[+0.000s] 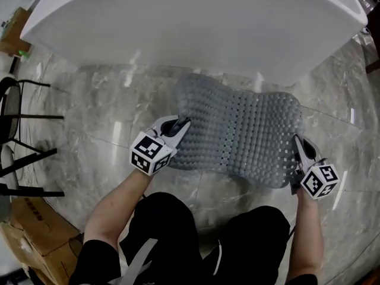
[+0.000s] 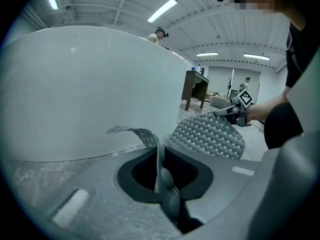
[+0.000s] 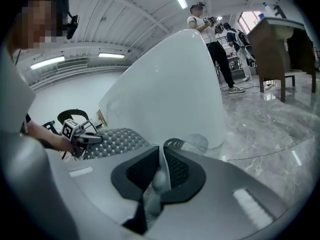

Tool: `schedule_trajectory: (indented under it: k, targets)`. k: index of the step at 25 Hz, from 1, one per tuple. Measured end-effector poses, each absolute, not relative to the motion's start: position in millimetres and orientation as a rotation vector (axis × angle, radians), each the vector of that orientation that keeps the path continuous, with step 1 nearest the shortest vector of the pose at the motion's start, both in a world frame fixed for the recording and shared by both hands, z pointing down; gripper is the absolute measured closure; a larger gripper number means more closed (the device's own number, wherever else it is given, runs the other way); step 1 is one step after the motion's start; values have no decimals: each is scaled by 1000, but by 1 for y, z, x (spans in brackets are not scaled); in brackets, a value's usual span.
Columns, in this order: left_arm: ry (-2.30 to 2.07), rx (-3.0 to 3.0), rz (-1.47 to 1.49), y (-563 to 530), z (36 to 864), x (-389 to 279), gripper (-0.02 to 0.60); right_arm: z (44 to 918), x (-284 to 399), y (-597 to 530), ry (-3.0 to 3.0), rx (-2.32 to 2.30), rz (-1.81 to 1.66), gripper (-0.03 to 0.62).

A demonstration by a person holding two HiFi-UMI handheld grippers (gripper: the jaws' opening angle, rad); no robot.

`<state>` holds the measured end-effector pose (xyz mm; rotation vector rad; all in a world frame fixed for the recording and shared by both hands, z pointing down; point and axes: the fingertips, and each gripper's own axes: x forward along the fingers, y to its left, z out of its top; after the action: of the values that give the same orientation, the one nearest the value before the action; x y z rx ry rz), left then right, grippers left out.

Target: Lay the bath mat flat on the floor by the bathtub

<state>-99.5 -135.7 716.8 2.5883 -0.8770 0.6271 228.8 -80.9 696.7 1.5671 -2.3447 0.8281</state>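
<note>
A grey, bumpy bath mat (image 1: 240, 129) with rows of small holes is held just above the marble floor, in front of the white bathtub (image 1: 196, 22). My left gripper (image 1: 180, 127) is shut on the mat's near left corner. My right gripper (image 1: 297, 144) is shut on its near right corner. In the left gripper view a thin mat edge (image 2: 159, 161) runs between the jaws, and the mat (image 2: 207, 136) bulges up toward the other gripper. In the right gripper view the mat edge (image 3: 162, 166) is pinched the same way beside the tub (image 3: 175, 89).
Black chair legs (image 1: 24, 153) and cardboard boxes (image 1: 35, 236) stand at the left. The person's knees (image 1: 208, 230) are just behind the mat. A brown desk (image 3: 280, 49) and other people (image 3: 210, 39) are farther off in the room.
</note>
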Motion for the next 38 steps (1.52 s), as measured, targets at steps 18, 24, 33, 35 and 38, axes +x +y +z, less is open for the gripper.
schedule_trajectory:
  k: [18,24,33,35,38]
  targets:
    - [-1014,2471,1009,-154,810,-145,526,816,279,-65,-1991,1624,943,562]
    - [-1126,2370,1072,-161,834,-167,491,843,313,-52,-1881,1719,1051,542]
    - [-1244,2276,1161,-159,862,-206,457,861,341,-25,-1746,1803,1116,530]
    - [-1248,2257,1185,-158,868,-210,456,867,340,-24,-1740,1792,1126,530]
    - [-1250,2229,1235,-158,874,-217,455,881,337,-26,-1724,1765,1140,523]
